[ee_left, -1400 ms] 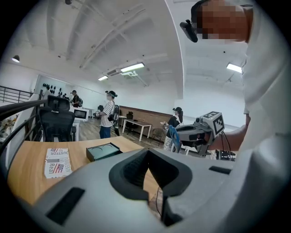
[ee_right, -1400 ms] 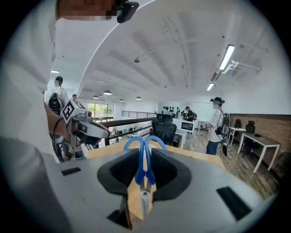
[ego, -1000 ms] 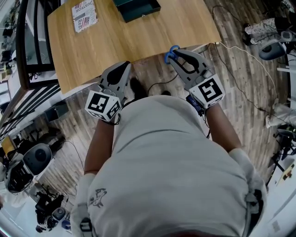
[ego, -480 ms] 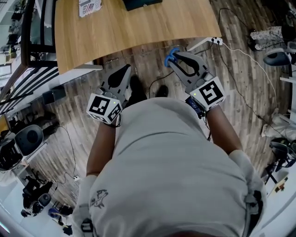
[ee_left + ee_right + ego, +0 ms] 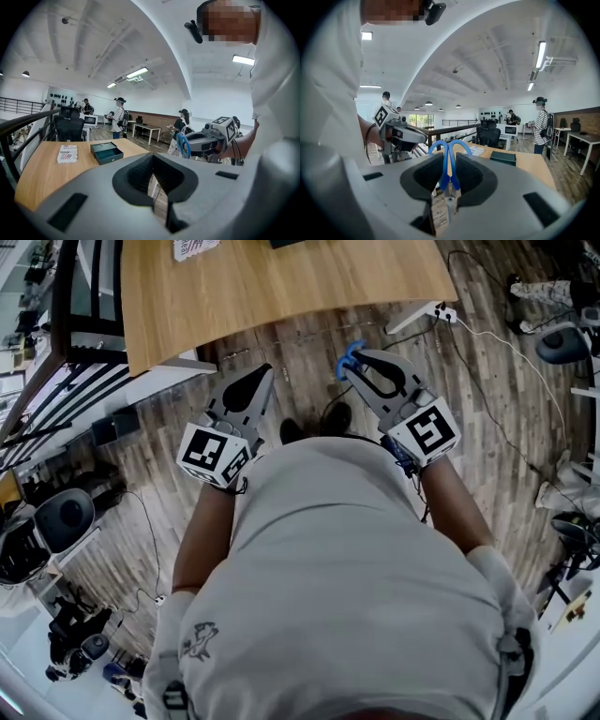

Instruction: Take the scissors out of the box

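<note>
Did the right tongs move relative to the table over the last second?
Yes: the right tongs, shut on the scissors, have drawn back from the table's near edge.

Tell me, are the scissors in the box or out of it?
Out. The right gripper is shut on the scissors' blue handles, while the box sits apart on the table.

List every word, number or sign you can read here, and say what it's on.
No text can be read in these views.
Booklet on the table: red and dark print, too small and blurred to read.
Shirt emblem: a small graphic, no legible words.
Left cube and right cube: black-and-white square patterns, no letters or numbers.
</note>
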Demonstrator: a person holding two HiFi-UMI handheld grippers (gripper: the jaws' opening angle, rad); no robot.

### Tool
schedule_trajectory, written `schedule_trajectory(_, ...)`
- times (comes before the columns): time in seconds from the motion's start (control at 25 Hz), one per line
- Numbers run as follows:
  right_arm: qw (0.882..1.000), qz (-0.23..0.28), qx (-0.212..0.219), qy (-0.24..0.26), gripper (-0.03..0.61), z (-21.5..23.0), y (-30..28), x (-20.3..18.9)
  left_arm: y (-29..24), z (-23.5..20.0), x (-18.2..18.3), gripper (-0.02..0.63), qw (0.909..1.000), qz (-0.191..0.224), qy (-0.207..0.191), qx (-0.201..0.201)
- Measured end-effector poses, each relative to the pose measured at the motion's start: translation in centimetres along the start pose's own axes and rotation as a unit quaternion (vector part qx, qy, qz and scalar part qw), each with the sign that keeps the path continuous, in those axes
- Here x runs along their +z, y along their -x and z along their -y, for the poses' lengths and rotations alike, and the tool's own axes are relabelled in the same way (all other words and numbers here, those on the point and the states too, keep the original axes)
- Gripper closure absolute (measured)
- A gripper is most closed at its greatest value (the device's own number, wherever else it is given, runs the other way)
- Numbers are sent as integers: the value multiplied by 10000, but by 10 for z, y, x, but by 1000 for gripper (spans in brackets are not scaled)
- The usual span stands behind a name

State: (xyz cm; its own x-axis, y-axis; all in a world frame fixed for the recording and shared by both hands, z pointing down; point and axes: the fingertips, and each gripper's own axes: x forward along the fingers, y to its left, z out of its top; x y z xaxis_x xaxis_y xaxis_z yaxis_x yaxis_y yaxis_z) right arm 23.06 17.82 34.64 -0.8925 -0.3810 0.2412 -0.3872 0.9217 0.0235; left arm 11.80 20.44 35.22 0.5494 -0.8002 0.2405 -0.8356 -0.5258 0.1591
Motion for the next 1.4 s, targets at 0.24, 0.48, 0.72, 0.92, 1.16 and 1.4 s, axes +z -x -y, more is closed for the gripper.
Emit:
schedule_trajectory(0.24, 9999, -24, -84, 67, 488, -54, -18, 3, 54, -9, -7, 609, 9998, 75, -107, -146)
schedule_trajectory(0.48, 9995, 18, -259, 165, 488, -84, -20, 7, 83, -11, -11, 609, 9993, 140, -142, -323)
schedule_trajectory(0.72, 9987, 17, -475, 174, 488, -100, -30, 6, 98, -22, -17, 609, 9986, 170, -93, -485)
schedule_trajectory(0.92, 9977, 85, -650, 163, 488, -111, -31, 5, 104, -25, -23, 609, 9978, 230, -127, -601)
schedule_trajectory(1.16, 9972, 86, -723, 149, 488, -108, -50, 7, 103, -47, -25, 609, 9974, 274, -78, -660)
schedule_trajectory(1.4, 9969, 128, -750, 213, 488, -114, -28, 9, 108, -24, -19, 609, 9972, 329, -161, -657)
